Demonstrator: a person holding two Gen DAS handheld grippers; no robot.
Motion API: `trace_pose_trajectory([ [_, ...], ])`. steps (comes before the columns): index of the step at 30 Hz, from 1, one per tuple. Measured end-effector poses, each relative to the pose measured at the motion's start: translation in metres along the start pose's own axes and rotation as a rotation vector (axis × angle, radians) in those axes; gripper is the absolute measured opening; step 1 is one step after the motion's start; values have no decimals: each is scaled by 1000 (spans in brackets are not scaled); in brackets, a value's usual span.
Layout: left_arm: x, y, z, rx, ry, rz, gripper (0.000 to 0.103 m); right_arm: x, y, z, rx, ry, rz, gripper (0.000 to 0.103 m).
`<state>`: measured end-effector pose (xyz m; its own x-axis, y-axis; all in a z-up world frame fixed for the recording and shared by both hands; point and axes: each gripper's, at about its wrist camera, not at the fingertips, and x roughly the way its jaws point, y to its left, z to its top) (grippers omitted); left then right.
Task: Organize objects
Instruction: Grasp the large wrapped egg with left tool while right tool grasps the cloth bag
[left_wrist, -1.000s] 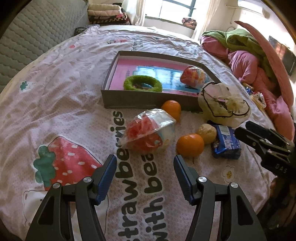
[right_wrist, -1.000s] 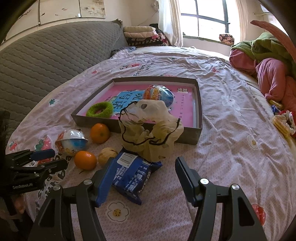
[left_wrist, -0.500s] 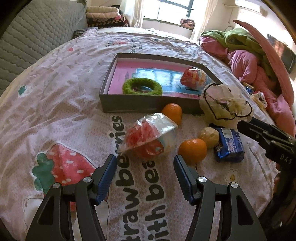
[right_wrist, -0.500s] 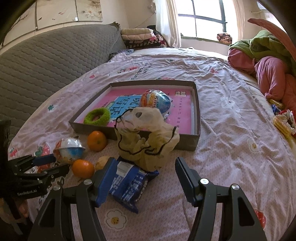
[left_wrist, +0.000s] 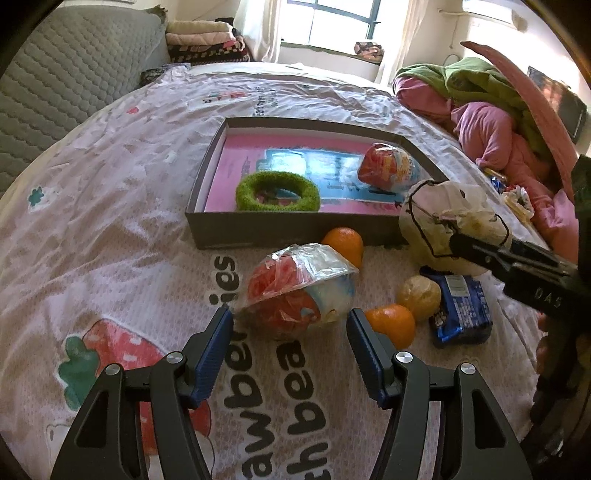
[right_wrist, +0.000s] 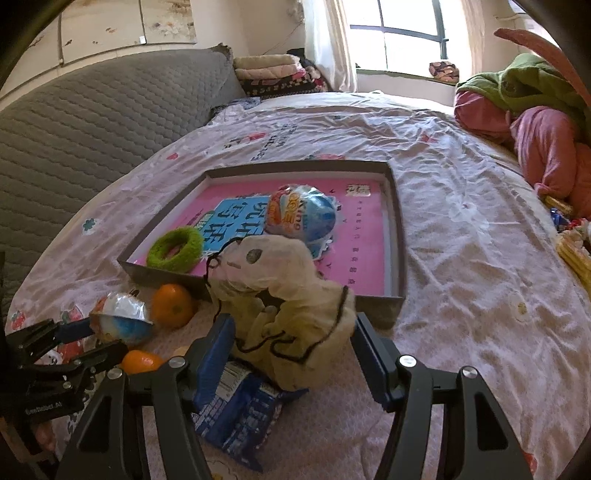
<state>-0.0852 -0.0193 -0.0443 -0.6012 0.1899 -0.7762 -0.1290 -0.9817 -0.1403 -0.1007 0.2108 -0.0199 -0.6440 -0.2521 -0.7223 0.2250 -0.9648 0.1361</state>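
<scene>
Landmark: grey box on the bedspread, already holding a green ring and one wrapped toy egg.

Right gripper: over the last second it has advanced toward the box, and the cream cloth pouch, leaning on the box's near wall, now sits between its blue pads. Jaws have just been closing a little; they stand fairly wide, the left pad seems at the cloth's edge, the right pad close beside it. No firm pinch visible, nothing lifted. Blue snack packet lies under and in front of that gripper, on the side away from the box.

Left gripper: jaws wide and unchanged in width; it has crept toward the box, so the second wrapped toy egg, which lies just off the box's near wall, now sits at the mouth of the jaws. Not touching, nothing held.

Two oranges and a tan ball remain outside the box near wall.

Reading: both hands are lining up picks; the pouch looks the nearer to being gripped and moved into the box.
</scene>
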Motion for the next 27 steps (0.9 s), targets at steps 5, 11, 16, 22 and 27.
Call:
trace_pose_trajectory([
  [5,1,-1,9,16,-22,-16,69,9,4,-2,-21,15,16,46],
  [11,9,2,17,20,-18,-36,73,10,4,-4,-28,13,37,39],
  [16,20,7,20,-1,2,-57,76,12,2,-3,-25,14,51,37],
  [22,28,8,24,6,17,-70,79,17,4,-1,-38,22,72,33],
  [27,40,9,28,34,51,-86,80,19,5,-1,-40,23,82,32],
])
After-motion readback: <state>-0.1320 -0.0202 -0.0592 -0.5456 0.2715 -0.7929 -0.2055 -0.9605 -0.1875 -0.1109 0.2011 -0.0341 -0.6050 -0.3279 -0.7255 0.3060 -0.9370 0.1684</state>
